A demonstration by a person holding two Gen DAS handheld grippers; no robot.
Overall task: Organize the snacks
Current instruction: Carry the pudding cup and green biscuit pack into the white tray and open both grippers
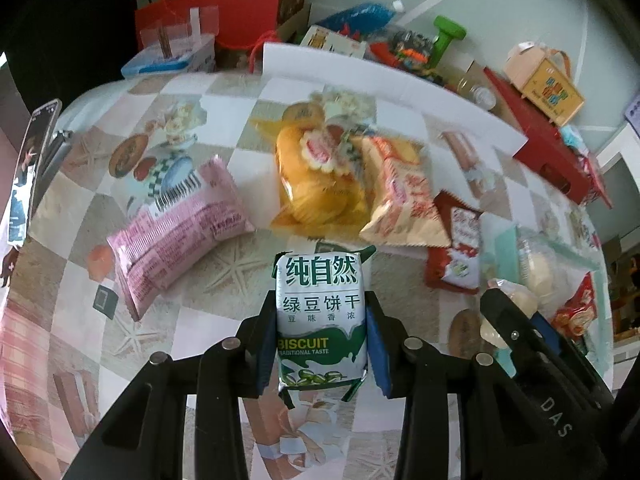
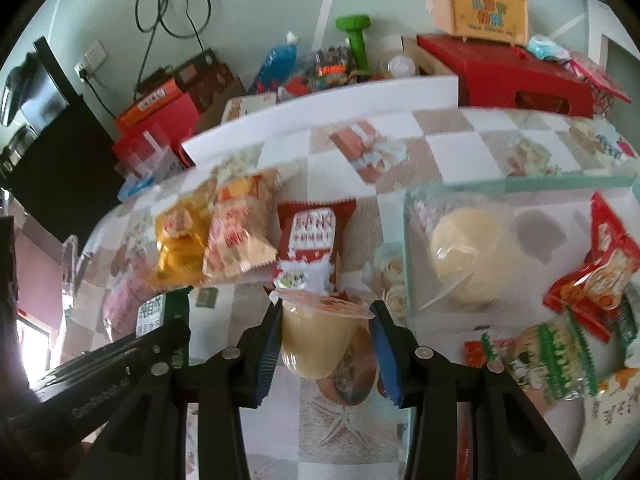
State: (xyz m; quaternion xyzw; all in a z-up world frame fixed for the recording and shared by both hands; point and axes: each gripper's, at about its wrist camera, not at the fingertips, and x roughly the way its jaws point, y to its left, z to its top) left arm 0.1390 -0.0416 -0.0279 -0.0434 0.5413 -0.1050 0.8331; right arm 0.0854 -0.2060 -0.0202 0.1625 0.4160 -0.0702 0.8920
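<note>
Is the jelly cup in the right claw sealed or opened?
Sealed. The jelly cup has its printed film lid flat across the rim, held between the right claw pads.

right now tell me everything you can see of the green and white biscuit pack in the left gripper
The biscuit pack is a small, puffy pillow pack of glossy film, white above and green below, printed with Chinese characters, "BISCUIT TRADITIONAL TASTE" and green beans. It stands upright, lengthwise between the left gripper, whose blue pads press its two long sides. It looks sealed and undented, and seems lifted off the patterned tablecloth.
</note>
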